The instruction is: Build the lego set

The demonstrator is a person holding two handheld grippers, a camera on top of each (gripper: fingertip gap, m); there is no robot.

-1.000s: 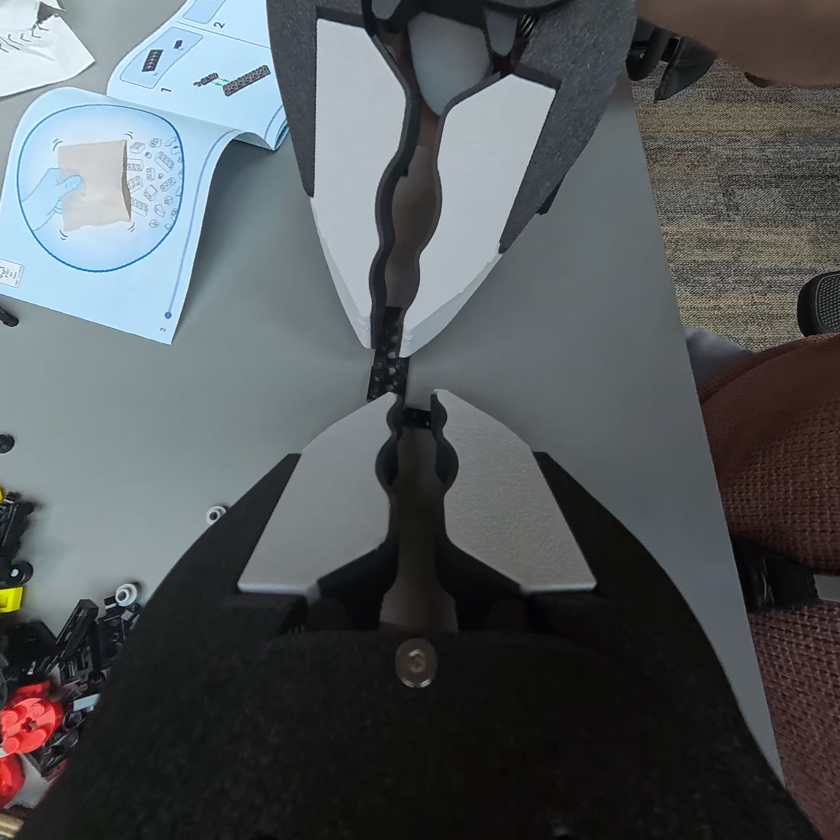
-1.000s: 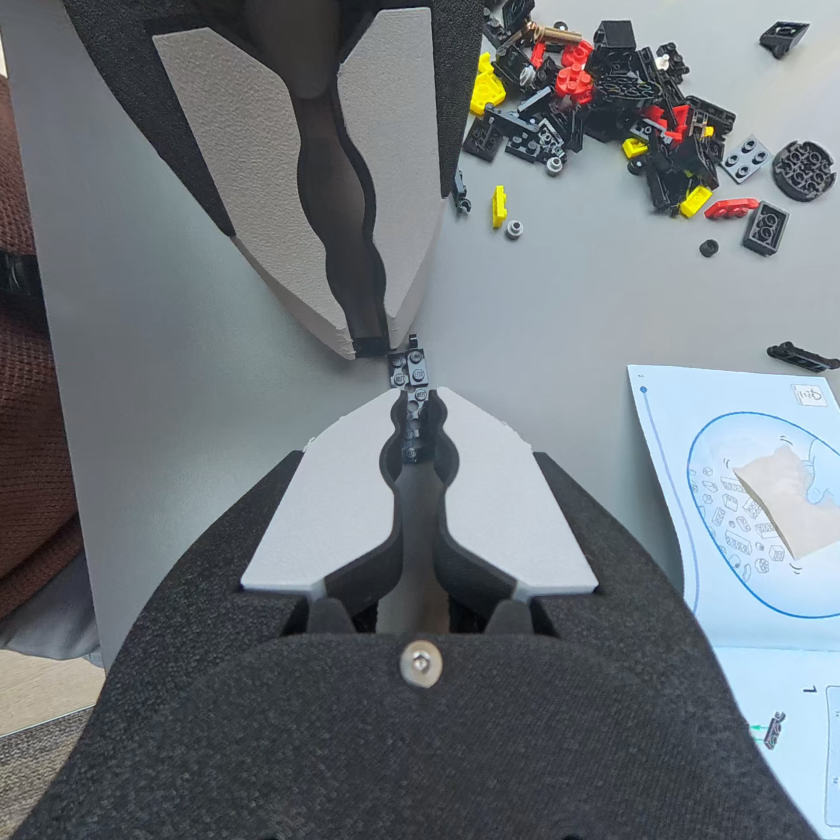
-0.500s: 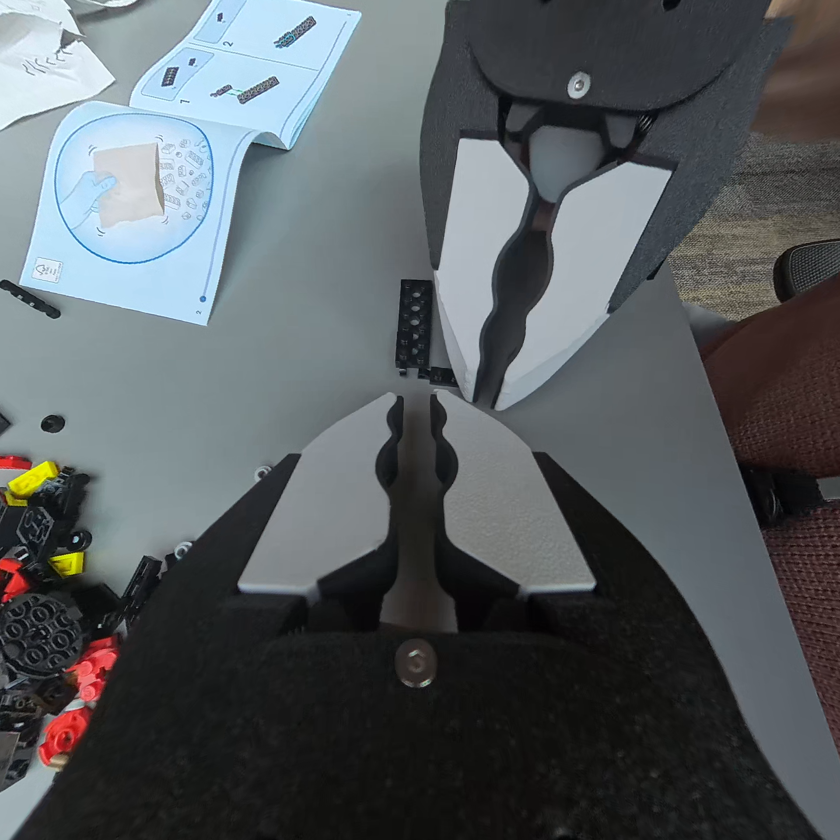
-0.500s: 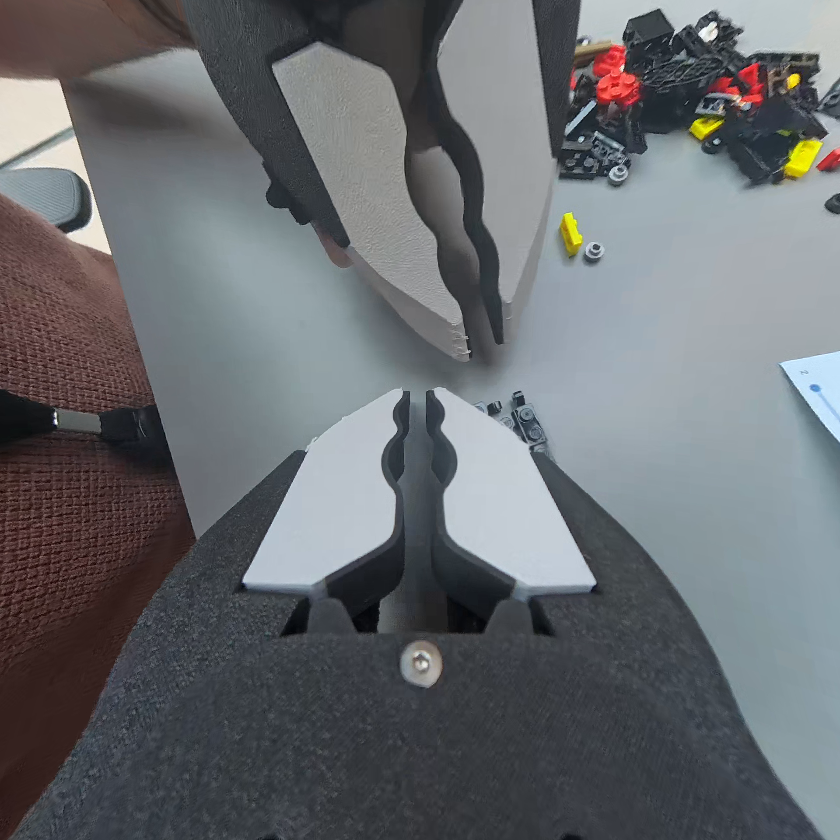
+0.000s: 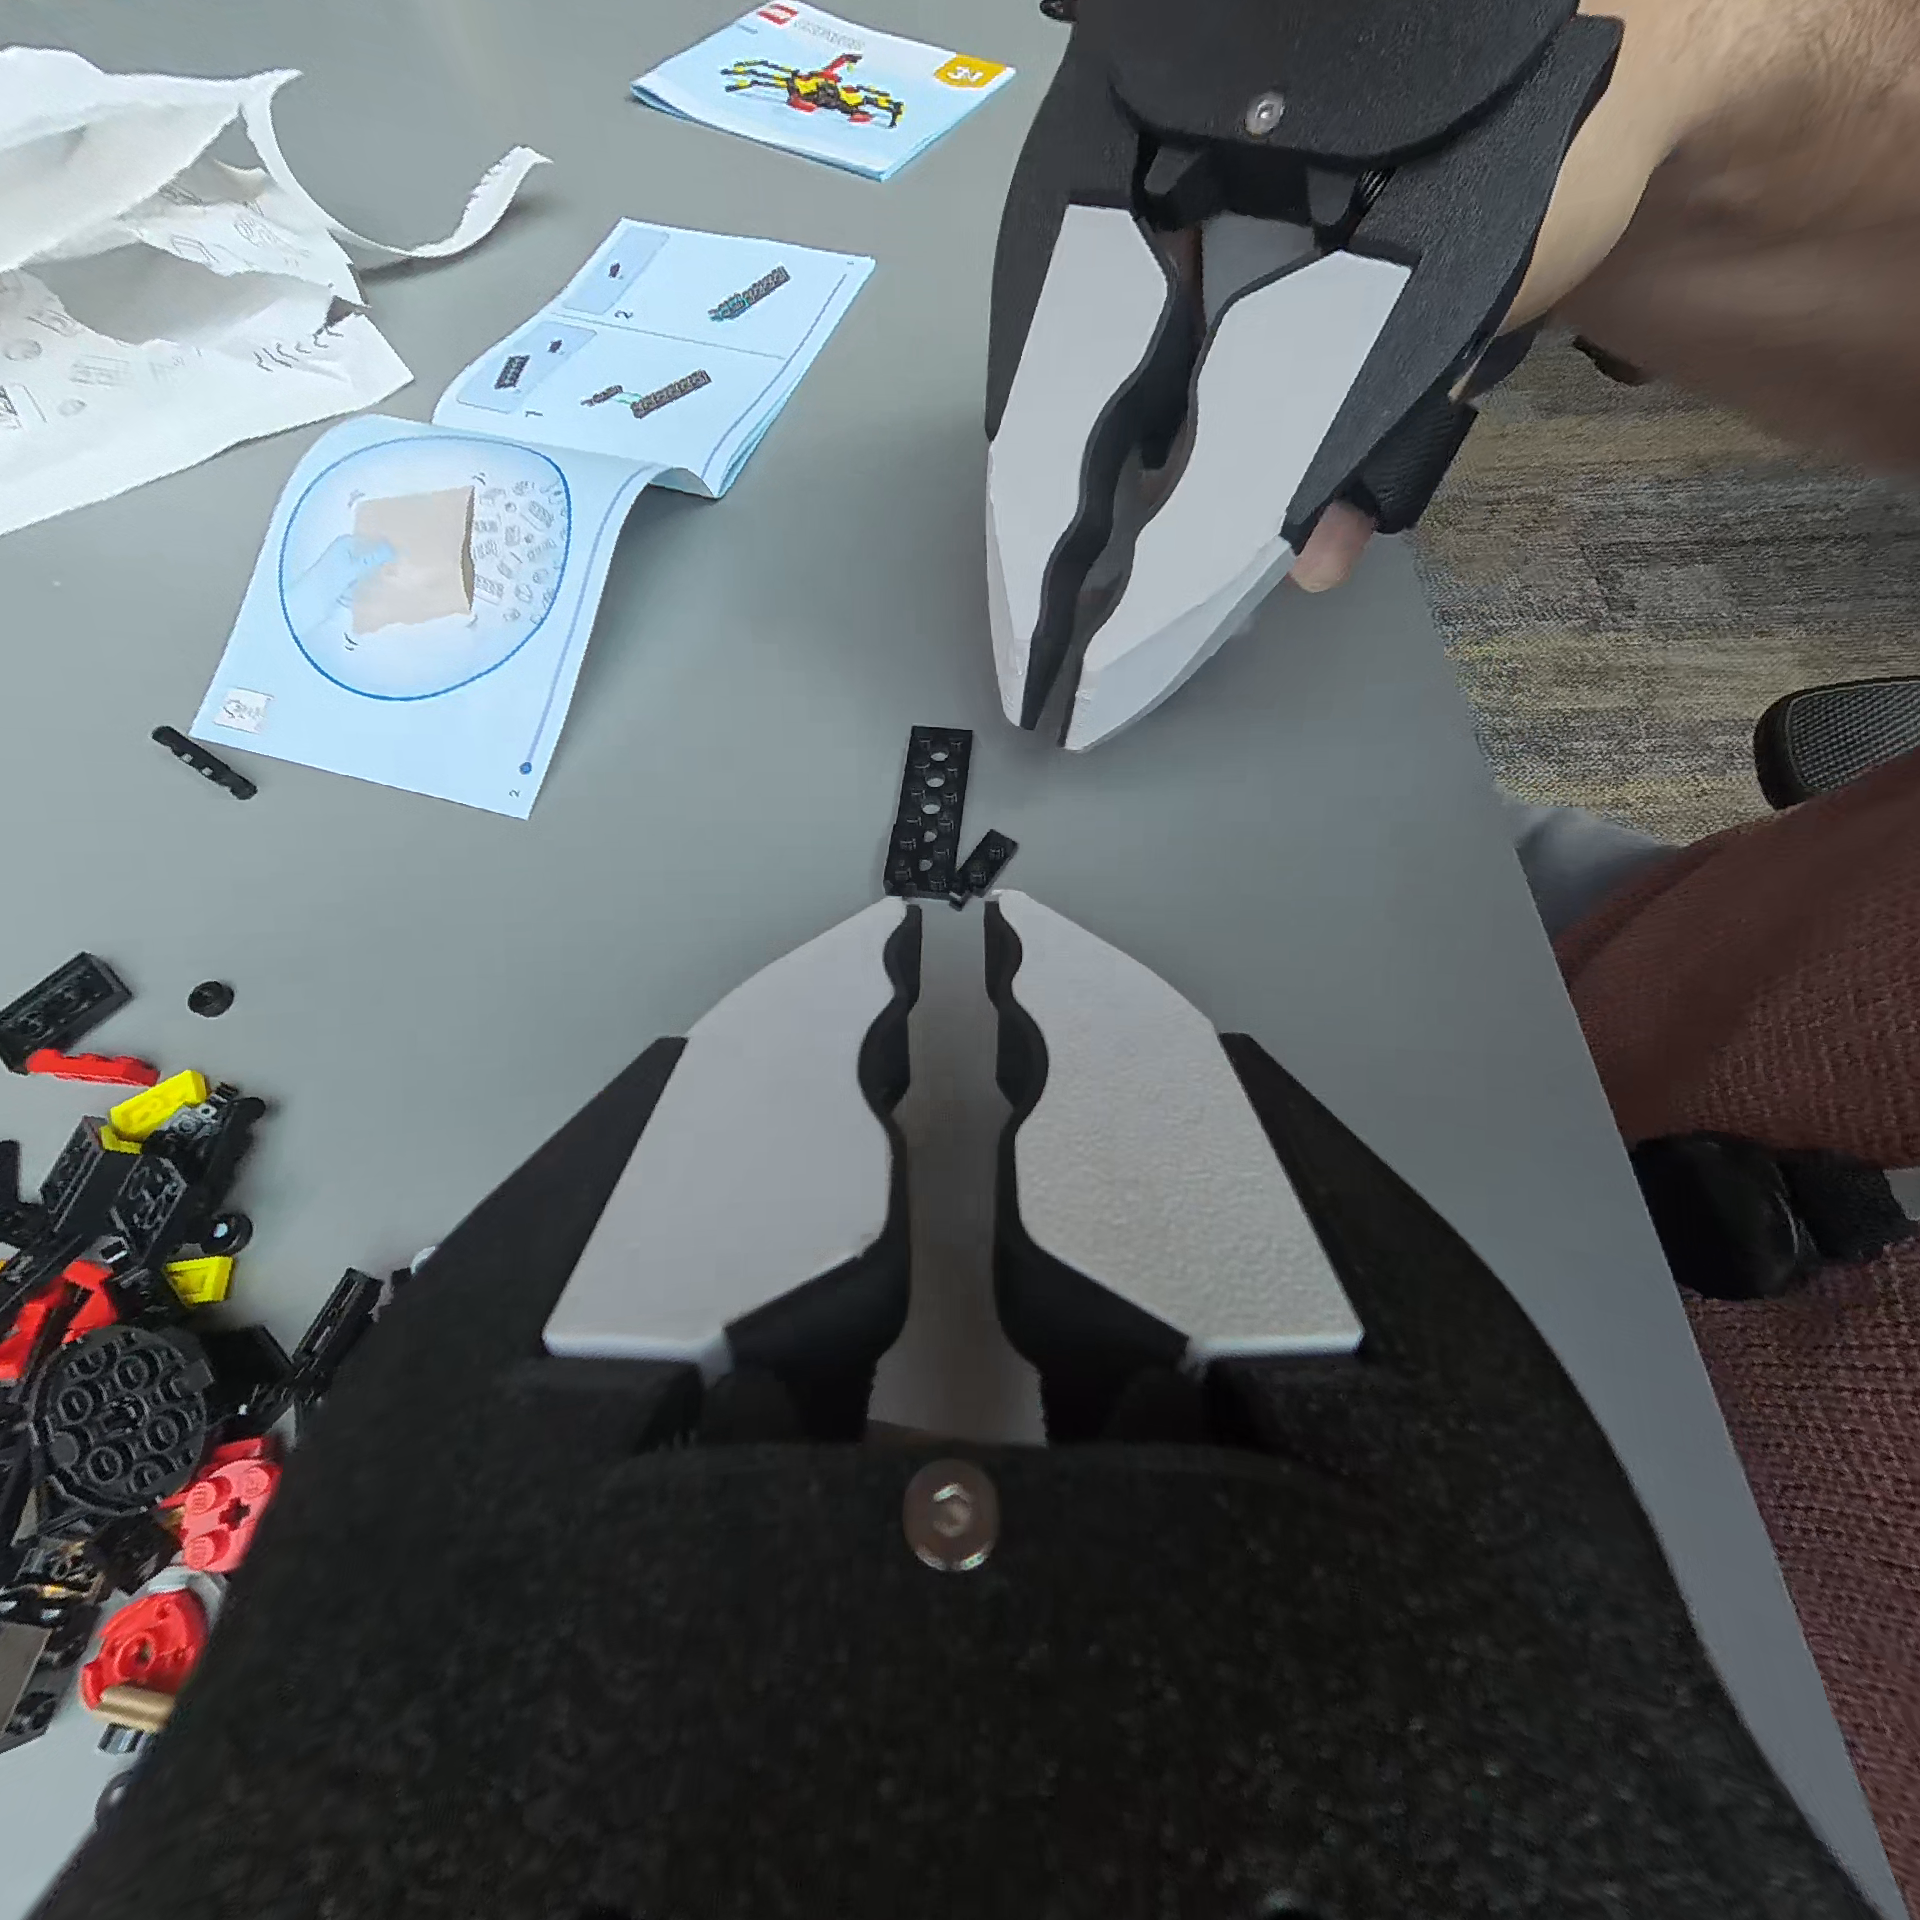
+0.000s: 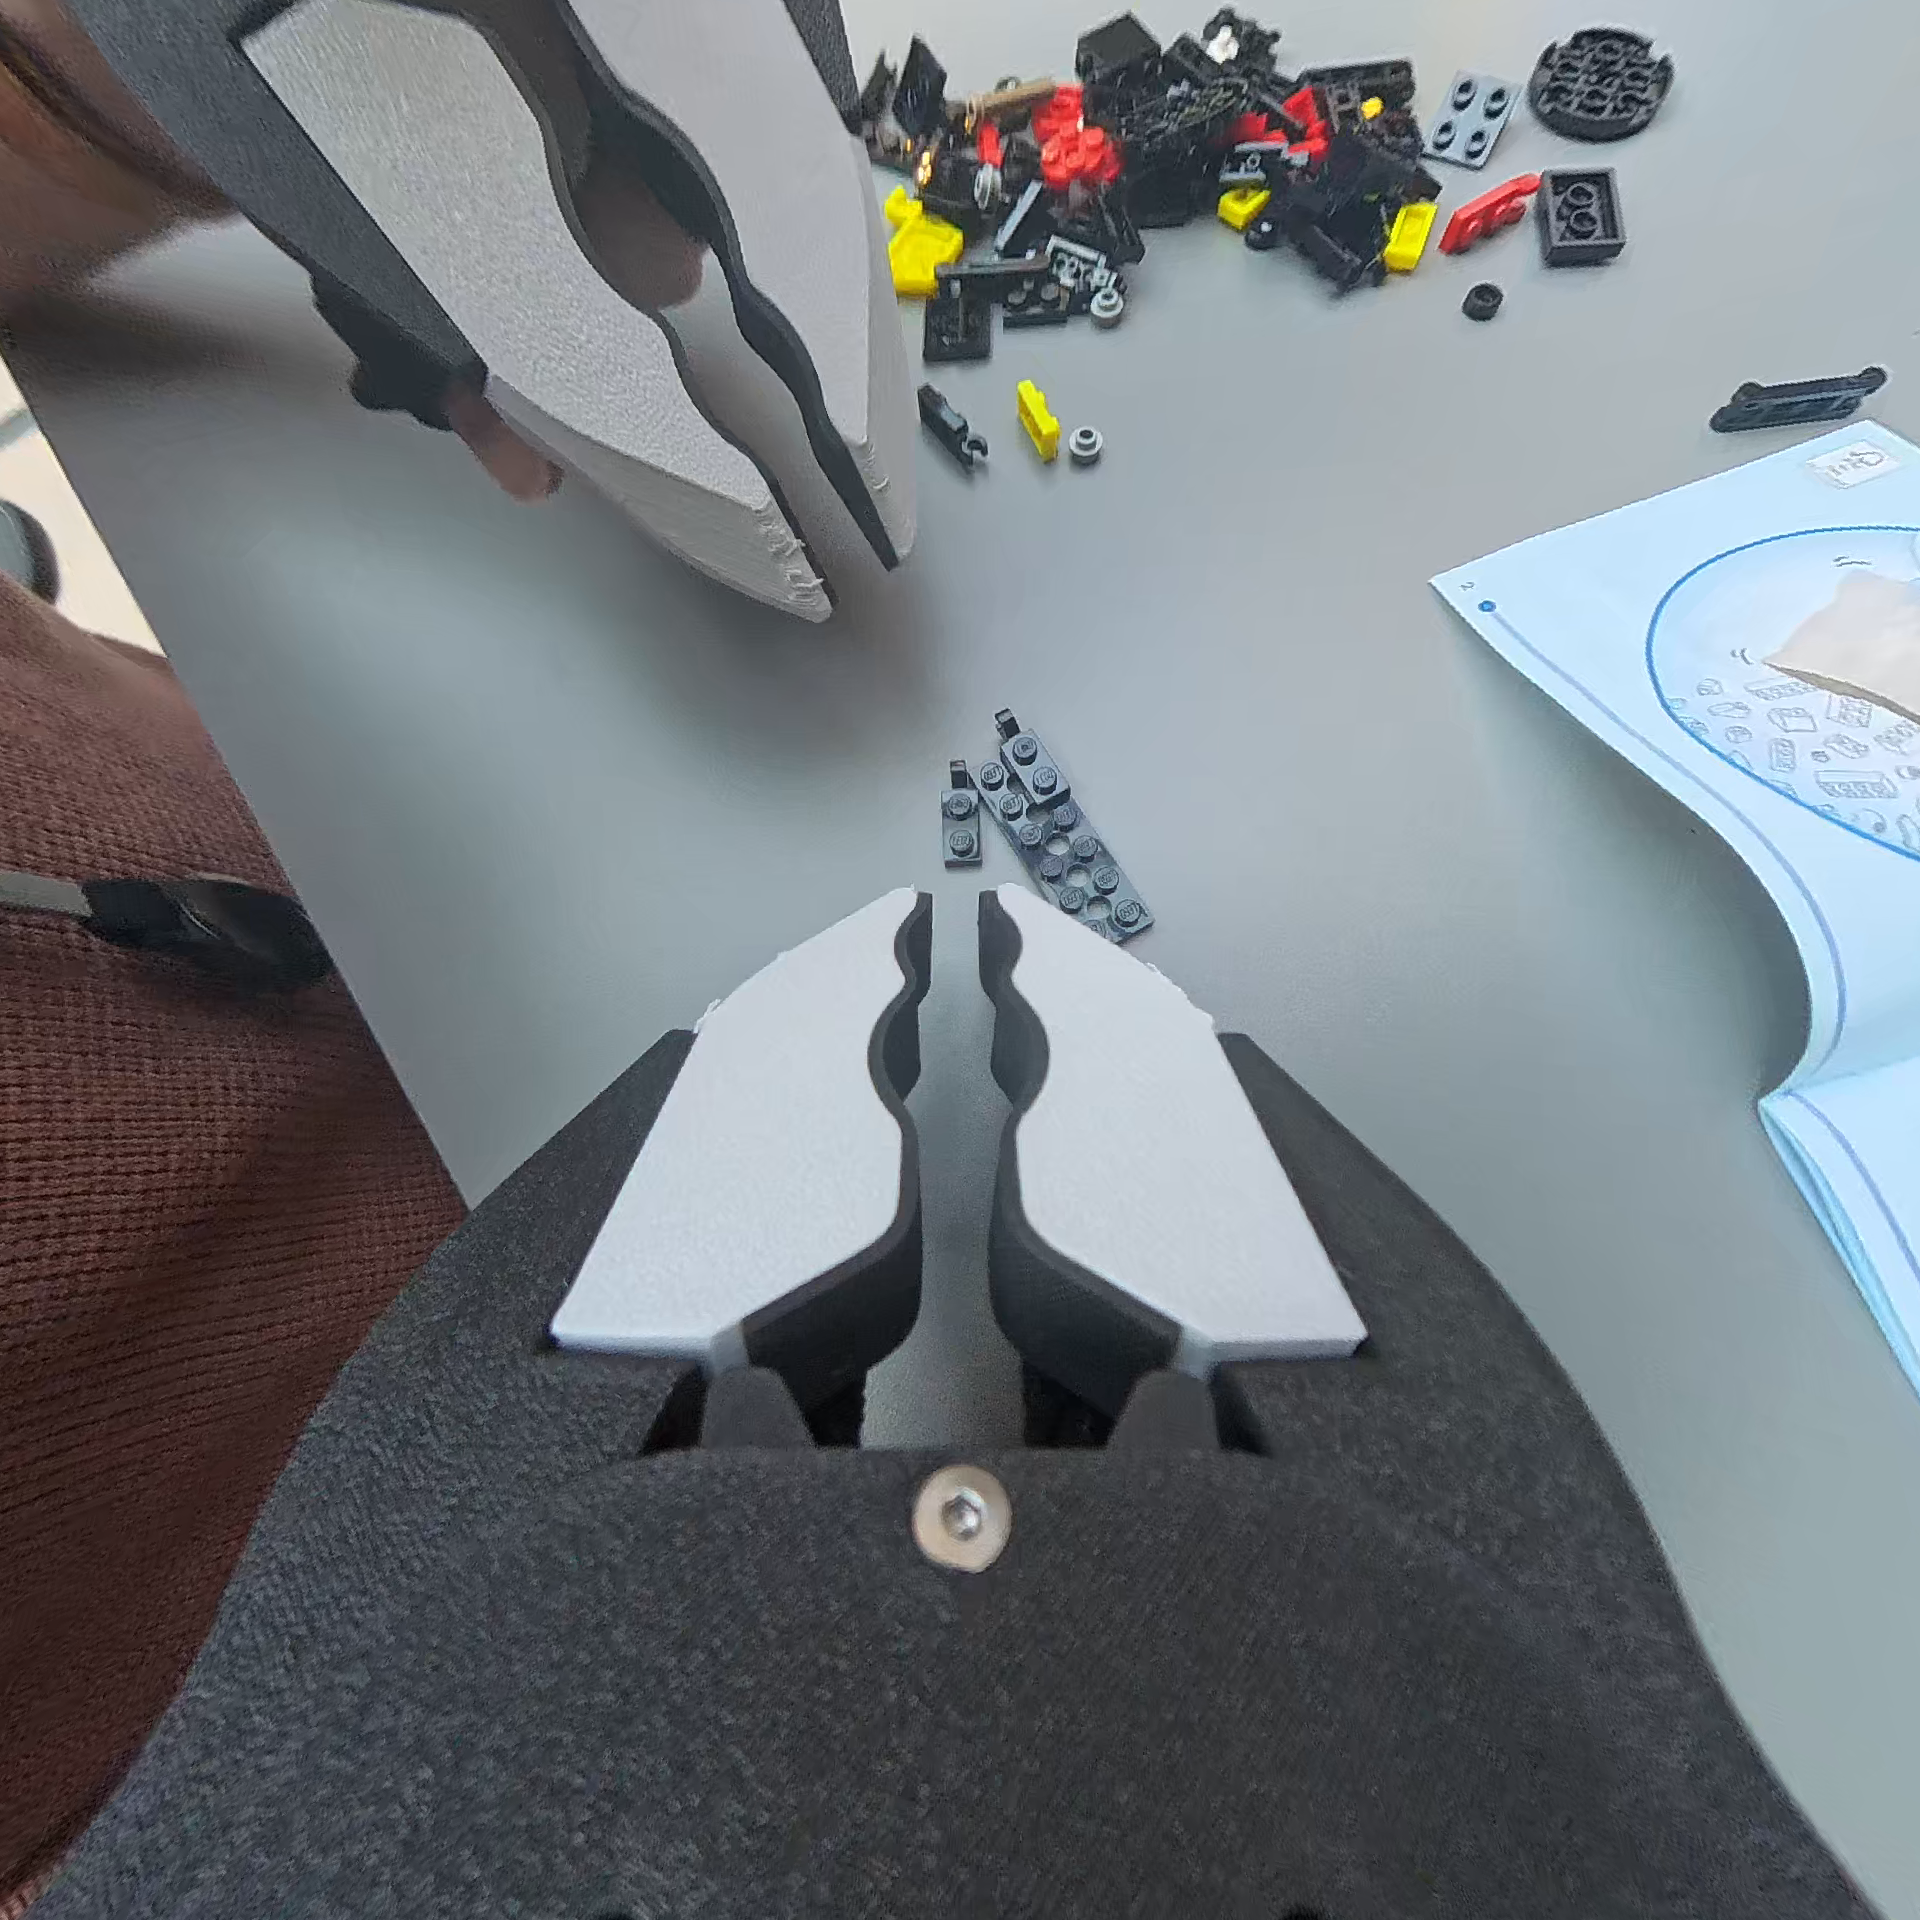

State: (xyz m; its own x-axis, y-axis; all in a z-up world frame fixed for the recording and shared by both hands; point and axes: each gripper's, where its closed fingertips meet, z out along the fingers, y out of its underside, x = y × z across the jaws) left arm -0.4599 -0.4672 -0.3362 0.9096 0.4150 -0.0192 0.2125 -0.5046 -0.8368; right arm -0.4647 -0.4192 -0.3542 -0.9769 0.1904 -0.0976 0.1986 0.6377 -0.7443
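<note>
A dark long plate with holes (image 5: 928, 805) lies flat on the grey table, just beyond my left gripper (image 5: 951, 906). In the right wrist view the long plate (image 6: 1075, 852) carries a small clip plate (image 6: 1029, 764) on its far end. A second small clip plate (image 6: 961, 816) lies loose beside it and also shows in the left wrist view (image 5: 985, 860). My right gripper (image 6: 954, 904) is just short of the plates. Both grippers are empty, with a narrow gap between the fingertips. Each shows in the other's view, the right gripper (image 5: 1047, 732) and the left gripper (image 6: 857, 587), raised off the table.
A pile of black, red and yellow pieces (image 6: 1195, 177) lies to the left gripper's side (image 5: 125, 1351). An open blue instruction booklet (image 5: 416, 592) (image 6: 1766, 748), a second booklet (image 5: 831, 94) and a torn white bag (image 5: 156, 312) lie farther off. A reddish chair (image 5: 1766, 1039) stands at the table edge. The left gripper's tips are roughly 6 cm from the right gripper's.
A second ago both grippers held the plates together in the air. They have let go and drawn apart, and the plates now lie on the table.
</note>
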